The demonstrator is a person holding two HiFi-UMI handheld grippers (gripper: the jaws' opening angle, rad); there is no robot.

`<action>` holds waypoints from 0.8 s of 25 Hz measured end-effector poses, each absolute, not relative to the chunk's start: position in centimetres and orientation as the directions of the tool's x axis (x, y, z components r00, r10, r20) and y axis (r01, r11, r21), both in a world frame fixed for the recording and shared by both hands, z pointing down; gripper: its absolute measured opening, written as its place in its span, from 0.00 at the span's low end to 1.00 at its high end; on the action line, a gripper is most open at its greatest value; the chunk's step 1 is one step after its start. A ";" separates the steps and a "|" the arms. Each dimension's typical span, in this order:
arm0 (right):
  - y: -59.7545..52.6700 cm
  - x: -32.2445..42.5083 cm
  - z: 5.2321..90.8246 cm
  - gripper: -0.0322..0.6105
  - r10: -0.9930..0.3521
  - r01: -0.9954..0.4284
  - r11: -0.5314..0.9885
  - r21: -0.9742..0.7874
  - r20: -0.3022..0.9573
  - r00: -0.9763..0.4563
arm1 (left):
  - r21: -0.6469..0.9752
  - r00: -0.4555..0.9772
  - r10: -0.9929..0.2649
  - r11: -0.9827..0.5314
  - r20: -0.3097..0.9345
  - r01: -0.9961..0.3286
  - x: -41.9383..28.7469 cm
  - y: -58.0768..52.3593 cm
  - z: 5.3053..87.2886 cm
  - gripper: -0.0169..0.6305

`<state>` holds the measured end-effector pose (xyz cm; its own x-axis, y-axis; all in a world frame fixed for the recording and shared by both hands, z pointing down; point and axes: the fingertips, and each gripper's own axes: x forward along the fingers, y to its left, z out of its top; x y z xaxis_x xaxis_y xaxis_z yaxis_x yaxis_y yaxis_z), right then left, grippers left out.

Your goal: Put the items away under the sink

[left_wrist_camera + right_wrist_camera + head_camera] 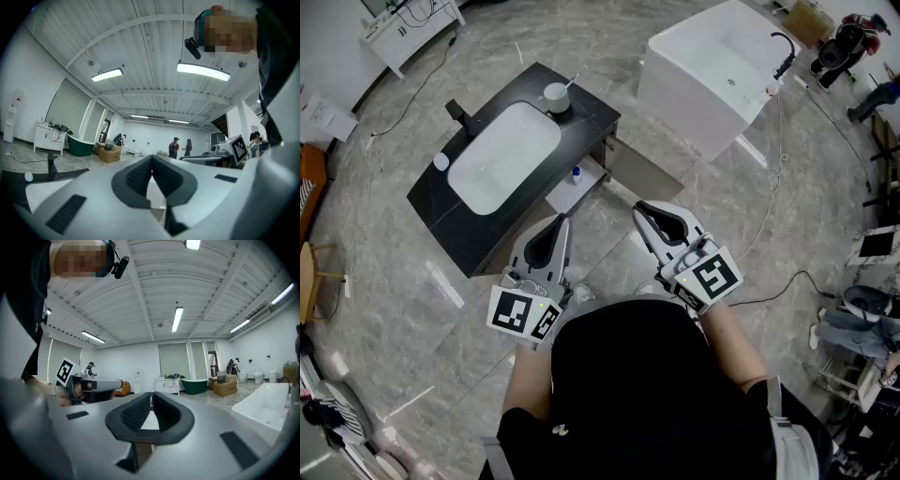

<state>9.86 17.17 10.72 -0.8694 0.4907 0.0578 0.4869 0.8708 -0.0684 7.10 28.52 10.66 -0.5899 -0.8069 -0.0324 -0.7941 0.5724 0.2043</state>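
Nearest to the camera is the person's black top (656,394), which fills the lower part of the head view and hides the arms almost to the wrists. Just in front of it are the left gripper (562,222) and the right gripper (641,208), side by side and apart from each other, above the grey marble-like floor (412,309). In the left gripper view the left gripper (152,159) has its two dark ribbed pads pressed together, with nothing between them. In the right gripper view the right gripper (152,397) is closed in the same way and also holds nothing. Both gripper bodies are smooth and light grey. Beyond the grippers, not touched by them, stands the vanity with a matte black counter (450,220), a white rounded sink (502,155) and a black tap (459,116). The space under the sink is open towards the grippers; a small bottle (576,173) with a blue cap stands there on a white shelf (567,195), and the rest of the inside is hidden by the counter. On the far corner of the counter stands a pale cup (556,94) with something thin in it, too small to make out. At the left end lies a small white round object (441,162). Further away is a white rectangular bathtub (712,66).
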 end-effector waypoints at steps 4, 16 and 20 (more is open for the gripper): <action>18.4 9.5 11.0 0.12 0.479 0.478 0.878 -0.038 0.062 -0.875 | 0.214 -0.595 -0.803 0.576 -0.030 -0.789 6.8 30.3 11.0 0.06; 22.9 7.3 12.3 0.12 0.395 0.388 0.918 -0.086 0.097 -0.914 | 0.298 -0.546 -0.836 0.509 -0.053 -0.808 5.1 36.8 11.9 0.06; 23.4 6.8 13.2 0.12 0.377 0.367 0.925 -0.103 0.117 -0.919 | 0.242 -0.521 -0.852 0.496 -0.050 -0.834 4.4 37.5 12.1 0.06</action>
<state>6.80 23.44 13.20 -0.9187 0.3773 0.1166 0.3667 0.9247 -0.1027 4.38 37.50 12.15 -0.5214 -0.8519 -0.0499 -0.8338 0.4961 0.2422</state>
